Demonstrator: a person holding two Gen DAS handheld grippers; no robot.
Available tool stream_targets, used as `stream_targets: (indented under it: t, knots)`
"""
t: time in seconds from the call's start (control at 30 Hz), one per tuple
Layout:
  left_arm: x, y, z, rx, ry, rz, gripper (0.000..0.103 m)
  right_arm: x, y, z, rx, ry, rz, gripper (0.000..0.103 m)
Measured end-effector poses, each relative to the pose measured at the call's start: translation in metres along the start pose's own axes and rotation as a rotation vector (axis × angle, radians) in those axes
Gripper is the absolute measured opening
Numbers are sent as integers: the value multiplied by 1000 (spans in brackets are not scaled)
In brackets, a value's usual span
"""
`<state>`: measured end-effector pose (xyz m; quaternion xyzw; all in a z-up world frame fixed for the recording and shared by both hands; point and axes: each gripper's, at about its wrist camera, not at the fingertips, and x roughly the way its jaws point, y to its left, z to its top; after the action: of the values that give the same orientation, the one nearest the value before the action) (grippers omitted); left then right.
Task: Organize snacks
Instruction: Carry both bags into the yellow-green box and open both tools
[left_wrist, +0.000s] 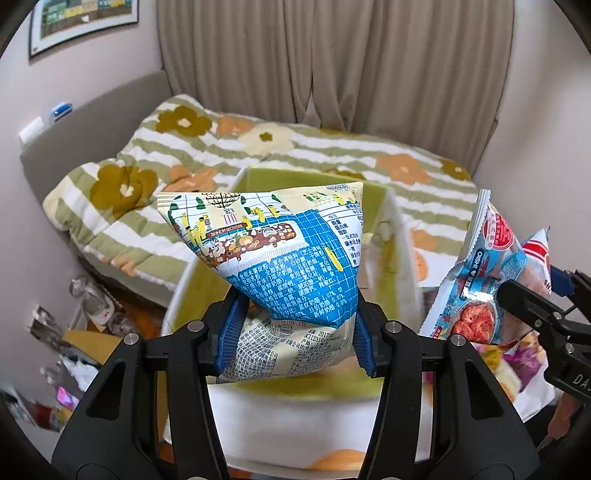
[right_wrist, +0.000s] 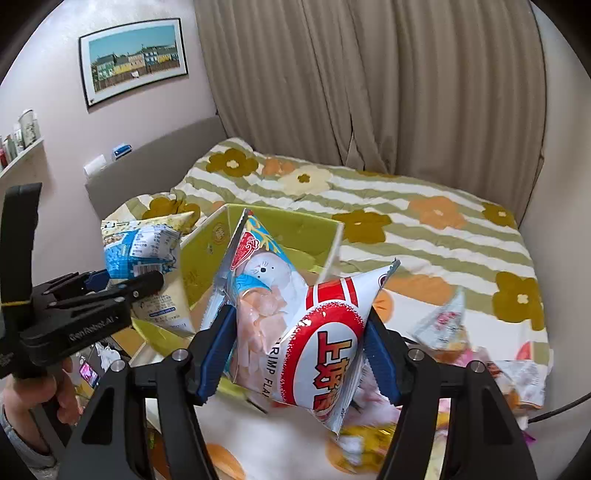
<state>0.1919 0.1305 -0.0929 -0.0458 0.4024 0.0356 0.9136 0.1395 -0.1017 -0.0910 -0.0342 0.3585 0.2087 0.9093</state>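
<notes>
left wrist view: the left tool (left_wrist: 295, 332) sits at lower centre, its blue pads clenched on the lower part of the blue-and-cream snack bag (left_wrist: 273, 258). the bag stands upright, its long axis running bottom to top of the frame, the wide sealed edge uppermost and the narrow pinched end down between the pads. directly behind it the green-lined box (left_wrist: 258, 177) opens upward; its far rim shows above the bag's top edge, its left wall just left of the bag, its white right wall just right. the floral quilt (left_wrist: 184, 147) on the bed fills the middle band. at the right edge the right tool (left_wrist: 532, 302) holds the shrimp snack bag (left_wrist: 480, 280), apart from the blue bag.

right wrist view: the right tool (right_wrist: 299, 354) at lower centre is clenched on the shrimp snack bag (right_wrist: 295, 325), which tilts, its serrated edge pointing to upper left. the box (right_wrist: 280, 225) lies just behind it, open side up. at left the left tool (right_wrist: 122, 284) grips the blue-and-cream bag (right_wrist: 140, 247), beside the box's left wall. loose snack packets (right_wrist: 461, 332) lie blurred on the quilt at lower right.
</notes>
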Motion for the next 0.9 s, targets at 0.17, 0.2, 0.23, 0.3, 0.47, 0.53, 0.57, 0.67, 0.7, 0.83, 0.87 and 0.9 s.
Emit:
stream_targets:
  t: [0.17,0.2,0.23,0.3,0.47,0.53,0.57,0.67,0.7,0.83,0.87,0.9]
  knots:
    - [40,27,12,66,70,-8,48,35,29,17,19,39,-30,62]
    - [47,30,13,79,84,-14,48,43,36,21,29,51,-37,62]
    - [53,33,13,94,98,-24,48,50,40,23,37,60,-46,62]
    - [66,39,14,134,128,-45,48,58,46,26,48,74,-62,62]
    - [88,44,12,195,175,-91,50,80,65,34,89,108,-109,62]
    - [94,46,11,207,187,-100,65,87,69,37,99,118,-122,62]
    - [97,47,11,210,191,-99,87,89,70,37,103,122,-127,62]
    - [92,51,12,194,161,-115,102,97,74,38,108,137,-136,62]
    - [91,52,11,190,162,-121,102,99,74,38,107,141,-139,62]
    - [82,57,7,183,154,-94,102,105,73,39,108,156,-131,62]
    - [79,61,6,173,153,-88,102,106,72,40,108,157,-124,62]
    - [77,65,6,161,152,-85,102,108,72,40,107,160,-110,62]
